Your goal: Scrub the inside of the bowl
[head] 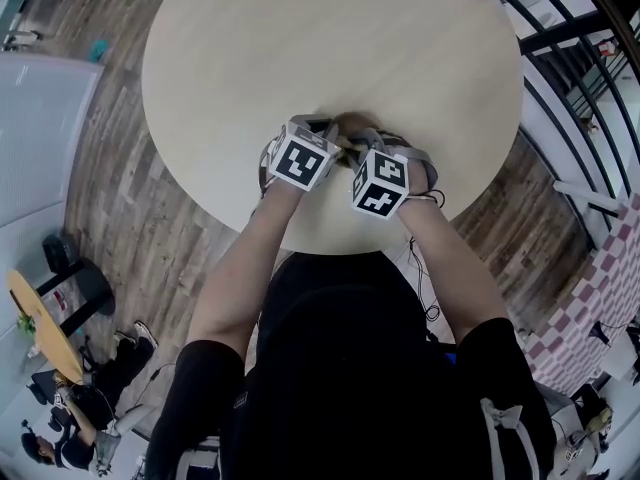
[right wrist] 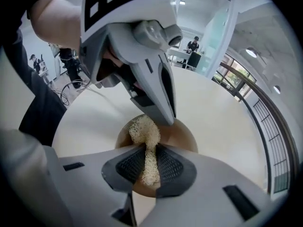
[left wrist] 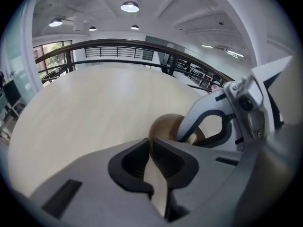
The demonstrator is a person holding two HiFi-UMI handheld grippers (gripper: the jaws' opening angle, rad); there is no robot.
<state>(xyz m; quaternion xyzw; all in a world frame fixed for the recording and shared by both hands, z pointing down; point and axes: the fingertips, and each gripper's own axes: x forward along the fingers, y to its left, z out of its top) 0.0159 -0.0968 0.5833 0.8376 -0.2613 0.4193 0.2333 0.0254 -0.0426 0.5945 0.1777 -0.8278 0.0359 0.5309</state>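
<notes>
While the right gripper pinches the scrubber at lower centre of its view, tip down in the bowl, the left gripper clamps the rim (steadying, I judge). Bowl mid-frame in head view, at table's lower edge. Step: scrubbing. Next: sweep scrubber round the inside, rim held firm.

The left forearm and right forearm are bare. They reach forward from the torso and converge over the near edge of the surface. The left claw has its jaws pinched on the rim of the bowl. The right claw sits just beside it, angled toward it, and clamps a pale mesh scrubber between its ribbed pads.
</notes>
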